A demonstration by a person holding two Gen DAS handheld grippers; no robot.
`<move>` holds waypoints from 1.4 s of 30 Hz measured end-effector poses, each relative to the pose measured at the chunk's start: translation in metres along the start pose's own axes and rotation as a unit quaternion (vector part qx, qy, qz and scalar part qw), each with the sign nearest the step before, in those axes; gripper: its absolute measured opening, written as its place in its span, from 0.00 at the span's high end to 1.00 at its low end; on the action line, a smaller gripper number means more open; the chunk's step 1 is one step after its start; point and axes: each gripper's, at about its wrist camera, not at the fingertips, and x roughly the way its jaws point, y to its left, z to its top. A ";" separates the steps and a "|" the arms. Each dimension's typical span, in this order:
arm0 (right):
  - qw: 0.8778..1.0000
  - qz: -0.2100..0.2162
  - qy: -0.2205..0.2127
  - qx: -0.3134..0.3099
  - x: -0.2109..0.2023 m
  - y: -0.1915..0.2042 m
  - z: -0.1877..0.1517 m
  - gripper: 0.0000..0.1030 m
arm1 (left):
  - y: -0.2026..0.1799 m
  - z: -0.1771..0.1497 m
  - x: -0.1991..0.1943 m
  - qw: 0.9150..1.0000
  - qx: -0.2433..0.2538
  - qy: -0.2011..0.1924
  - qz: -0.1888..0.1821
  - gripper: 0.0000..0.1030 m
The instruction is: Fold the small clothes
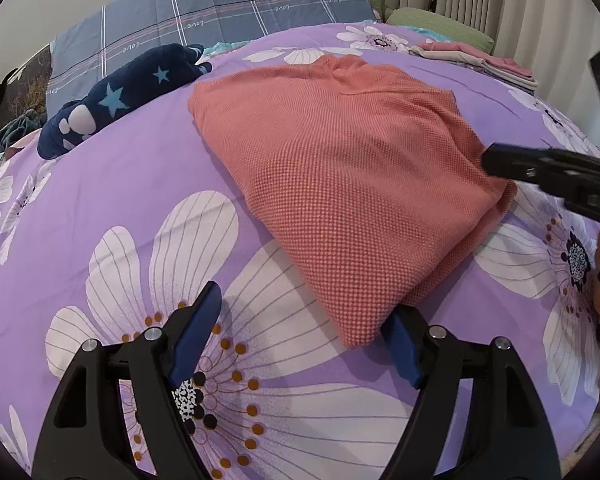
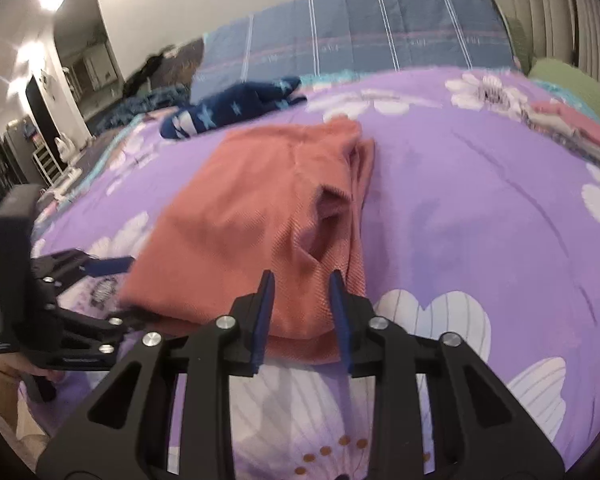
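Note:
A coral-pink knit garment (image 1: pixel 340 184) lies partly folded on the purple flowered bedspread (image 1: pixel 100 200); it also shows in the right wrist view (image 2: pixel 252 216). My left gripper (image 1: pixel 304 312) is open, its jaws wide apart, with the garment's near corner lying over the right finger (image 1: pixel 400 340). My right gripper (image 2: pixel 302 288) is open with a narrow gap, its fingertips at the garment's near edge. The right gripper also shows in the left wrist view (image 1: pixel 496 160) at the garment's right edge. The left gripper shows in the right wrist view (image 2: pixel 100 268) at the garment's left corner.
A navy star-patterned garment (image 1: pixel 120 96) lies at the far left of the bed. A stack of folded clothes (image 1: pixel 480 60) sits at the far right. A blue plaid pillow (image 1: pixel 220 4) and a green cushion (image 1: pixel 440 24) lie behind. Curtains hang at the right.

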 end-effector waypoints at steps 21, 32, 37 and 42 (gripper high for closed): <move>0.988 0.083 -0.003 0.130 -0.032 -0.050 -0.008 0.91 | 0.011 -0.007 -0.001 1.000 -0.007 0.012 0.003 0.22; 0.973 0.127 0.055 0.183 -0.004 -0.043 -0.022 0.65 | 0.011 -0.009 -0.002 1.000 -0.013 0.012 0.004 0.21; 0.970 0.123 0.040 0.204 0.001 -0.042 -0.013 0.95 | 0.011 -0.009 -0.002 1.000 -0.013 0.013 0.006 0.20; 0.985 0.076 0.005 0.154 -0.033 -0.029 -0.006 0.96 | 0.010 -0.014 -0.004 1.000 0.003 0.014 0.004 0.20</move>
